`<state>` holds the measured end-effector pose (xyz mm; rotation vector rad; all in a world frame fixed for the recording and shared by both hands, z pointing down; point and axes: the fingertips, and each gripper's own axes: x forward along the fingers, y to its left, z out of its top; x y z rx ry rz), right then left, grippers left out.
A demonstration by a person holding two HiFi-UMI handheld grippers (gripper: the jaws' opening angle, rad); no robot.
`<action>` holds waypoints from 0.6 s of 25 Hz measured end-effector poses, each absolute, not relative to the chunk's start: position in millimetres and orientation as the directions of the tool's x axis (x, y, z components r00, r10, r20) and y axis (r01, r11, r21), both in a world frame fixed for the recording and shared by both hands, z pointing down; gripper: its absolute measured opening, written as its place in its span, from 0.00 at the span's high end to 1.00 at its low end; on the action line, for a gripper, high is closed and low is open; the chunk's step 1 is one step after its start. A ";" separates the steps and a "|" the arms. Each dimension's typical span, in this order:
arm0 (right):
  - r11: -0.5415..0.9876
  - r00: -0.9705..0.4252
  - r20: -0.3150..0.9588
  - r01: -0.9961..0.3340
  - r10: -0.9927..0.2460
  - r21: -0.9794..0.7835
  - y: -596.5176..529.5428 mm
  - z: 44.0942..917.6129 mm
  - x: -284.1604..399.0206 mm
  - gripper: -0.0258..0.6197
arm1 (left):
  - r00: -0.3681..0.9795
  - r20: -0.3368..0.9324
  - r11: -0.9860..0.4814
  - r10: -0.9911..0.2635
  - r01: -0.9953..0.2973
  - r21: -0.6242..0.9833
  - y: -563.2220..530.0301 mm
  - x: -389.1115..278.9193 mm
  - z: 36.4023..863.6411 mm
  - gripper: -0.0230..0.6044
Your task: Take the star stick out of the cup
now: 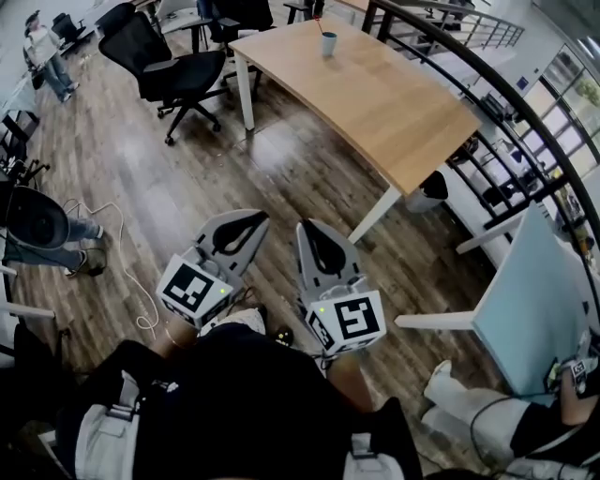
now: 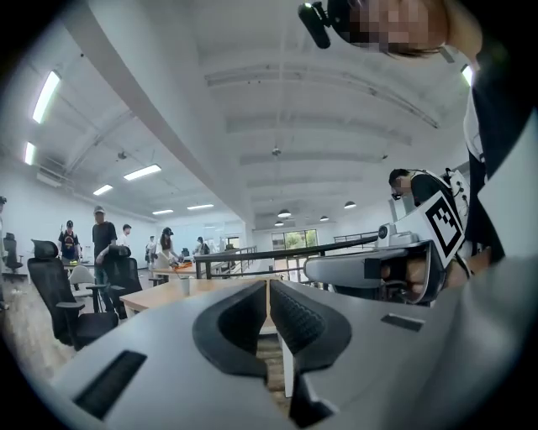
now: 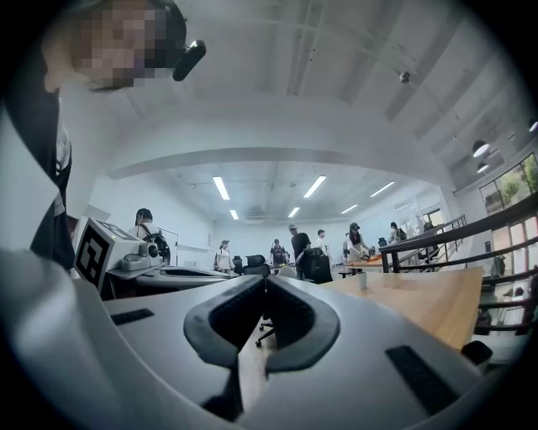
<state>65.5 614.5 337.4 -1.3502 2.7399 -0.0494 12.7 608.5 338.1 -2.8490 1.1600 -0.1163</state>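
Pressing their jaws together on nothing, the left gripper (image 1: 253, 221) and right gripper (image 1: 308, 229) hang well apart from the table (image 1: 394, 112), where the cup (image 1: 329, 44) with the star stick (image 1: 321, 22) stands near the far edge.

Bright, even light from ceiling strips (image 2: 46, 97) at 10 o'clock. Sheen on the floor (image 1: 281, 145) at 12. Fisheye edges are dark and bent. The left gripper (image 2: 268, 290) looks soft up close.

Count from the floor: one wooden table (image 1: 394, 103), one cup (image 1: 328, 44) on it, one star stick (image 1: 321, 21) in the cup. Two grippers: left gripper (image 1: 248, 220) and right gripper (image 1: 309, 230). Three black office chairs (image 1: 169, 70), possibly more at the cramped far edge.
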 end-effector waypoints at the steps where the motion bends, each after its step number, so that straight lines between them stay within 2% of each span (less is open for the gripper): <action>1: 0.614 -0.610 -0.070 -0.786 -0.789 -0.067 616.3 336.0 66.1 0.92 | 0.712 0.025 -0.711 -0.702 -0.697 -0.094 610.9 13.9 333.3 0.93; 4: 0.624 -0.618 -0.094 -0.777 -0.781 -0.076 617.0 330.4 71.3 0.92 | 0.708 -0.031 -0.702 -0.705 -0.703 -0.114 613.6 19.4 320.6 0.93; 15: 0.592 -0.586 -0.098 -0.805 -0.804 -0.046 559.7 323.9 68.6 0.92 | 0.728 -0.086 -0.719 -0.680 -0.685 -0.115 563.8 16.5 309.6 0.93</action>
